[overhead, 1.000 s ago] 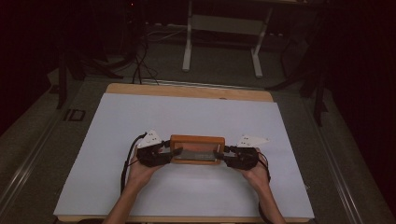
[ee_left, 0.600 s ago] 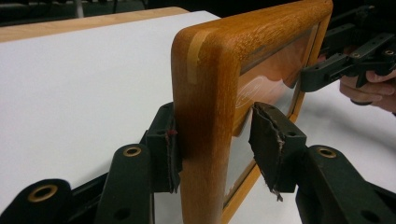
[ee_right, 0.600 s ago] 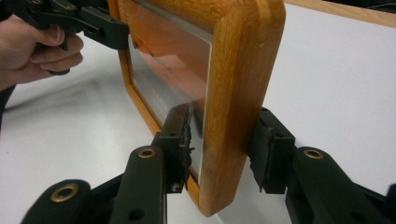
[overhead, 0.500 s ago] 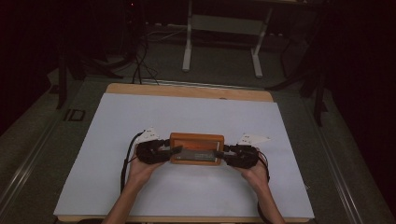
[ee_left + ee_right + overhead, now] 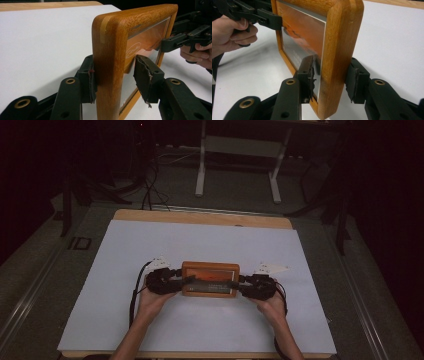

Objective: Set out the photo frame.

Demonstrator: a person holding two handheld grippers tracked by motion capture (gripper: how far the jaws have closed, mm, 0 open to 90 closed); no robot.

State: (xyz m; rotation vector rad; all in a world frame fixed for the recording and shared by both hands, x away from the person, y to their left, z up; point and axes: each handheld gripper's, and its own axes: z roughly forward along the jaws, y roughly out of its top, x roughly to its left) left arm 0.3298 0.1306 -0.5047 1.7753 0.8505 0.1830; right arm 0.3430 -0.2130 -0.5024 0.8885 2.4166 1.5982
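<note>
A wooden picture frame (image 5: 210,279) with an orange picture behind glass stands on its long edge on the white table cover (image 5: 200,240). My left gripper (image 5: 182,281) is shut on its left end and my right gripper (image 5: 240,285) on its right end. In the left gripper view the frame's side rail (image 5: 110,45) sits between my left gripper's (image 5: 113,72) pads, and the right gripper (image 5: 172,41) clamps the far end. In the right gripper view the frame's rail (image 5: 339,37) is pinched by my right gripper (image 5: 332,75), with the left gripper (image 5: 269,21) on the far end.
The white cover leaves a strip of wooden tabletop (image 5: 200,217) bare at the far edge. Behind the table stand a metal desk's legs (image 5: 235,165) and floor cables (image 5: 150,185). White tags (image 5: 160,262) lie beside each gripper.
</note>
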